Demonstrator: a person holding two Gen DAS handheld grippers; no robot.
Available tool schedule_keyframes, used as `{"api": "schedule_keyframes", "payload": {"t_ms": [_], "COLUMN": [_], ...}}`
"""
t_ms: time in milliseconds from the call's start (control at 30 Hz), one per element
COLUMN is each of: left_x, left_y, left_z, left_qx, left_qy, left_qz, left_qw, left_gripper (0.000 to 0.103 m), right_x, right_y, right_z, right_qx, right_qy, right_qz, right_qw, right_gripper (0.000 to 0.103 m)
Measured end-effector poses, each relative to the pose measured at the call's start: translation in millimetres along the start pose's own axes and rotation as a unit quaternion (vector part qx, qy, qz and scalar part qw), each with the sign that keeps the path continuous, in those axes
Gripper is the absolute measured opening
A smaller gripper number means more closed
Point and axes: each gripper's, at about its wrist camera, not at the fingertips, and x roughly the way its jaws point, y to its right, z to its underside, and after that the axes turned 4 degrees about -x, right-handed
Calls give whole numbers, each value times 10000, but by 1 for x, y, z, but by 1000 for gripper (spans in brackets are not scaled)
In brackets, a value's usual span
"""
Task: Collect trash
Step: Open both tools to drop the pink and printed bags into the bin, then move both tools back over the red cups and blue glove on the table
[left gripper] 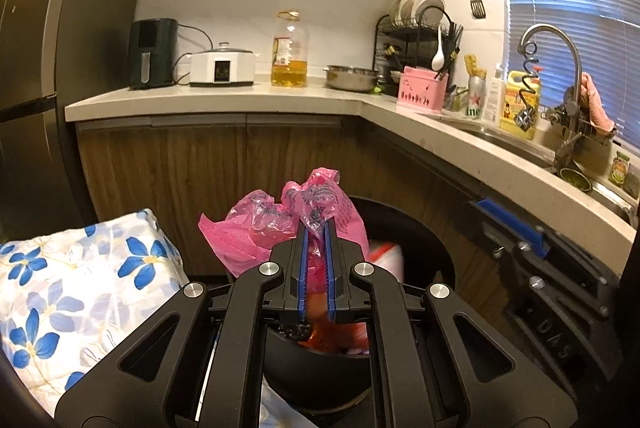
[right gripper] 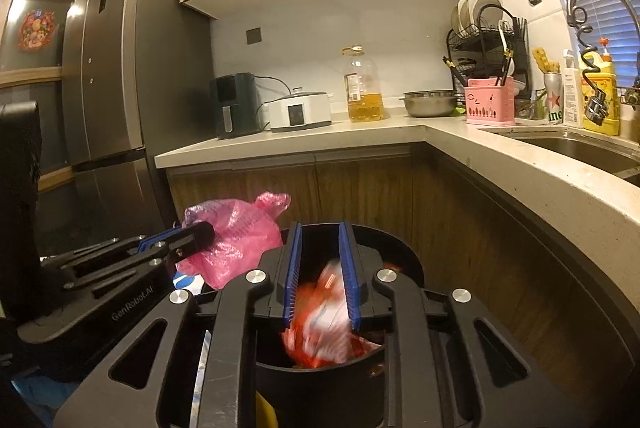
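My left gripper (left gripper: 316,228) is shut on a pink plastic bag (left gripper: 280,224), held up beside a round black trash bin (left gripper: 436,252). The bag also shows in the right wrist view (right gripper: 236,240), pinched by the left gripper (right gripper: 208,234). My right gripper (right gripper: 320,232) is open over the bin (right gripper: 404,252). A red-and-white wrapper (right gripper: 324,324) sits blurred between and below its fingers, inside the bin; it also shows in the left wrist view (left gripper: 384,256). My right gripper (left gripper: 516,224) appears at the right of the left wrist view.
An L-shaped counter (right gripper: 400,131) runs behind and to the right, with an air fryer (right gripper: 234,105), a cooker (right gripper: 298,109), an oil bottle (right gripper: 362,83), a steel bowl (right gripper: 430,103) and a sink (right gripper: 580,143). A fridge (right gripper: 116,67) stands left. A floral bundle (left gripper: 76,292) lies left.
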Motion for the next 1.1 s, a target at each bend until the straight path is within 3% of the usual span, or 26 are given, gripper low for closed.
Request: {"api": "schedule_keyframes", "payload": {"t_ms": [100, 267, 533, 833, 1100], "left_x": [4, 2, -30, -84, -139], "left_y": [-2, -4, -28, -53, -80], "left_z": [4, 9, 13, 20, 29], "left_qx": [-47, -67, -421, -733, -949], "left_qy": [-79, -70, 30, 100, 190], "left_qz": [41, -35, -485, -1236, -1890], "left_qw": [9999, 9999, 9979, 9896, 9772], "left_gripper": [19, 52, 79, 95, 97], "right_x": [-3, -8, -18, -39, -61], "right_y": [3, 4, -3, -24, -53], "right_z": [2, 5, 6, 6, 10], "right_qx": [54, 110, 138, 107, 81], "right_qy": [4, -9, 14, 8, -44], "right_qz": [37, 80, 106, 99, -55], "right_qw": [10000, 9999, 9998, 9999, 9999], "right_gripper": [31, 36, 51, 79, 85]}}
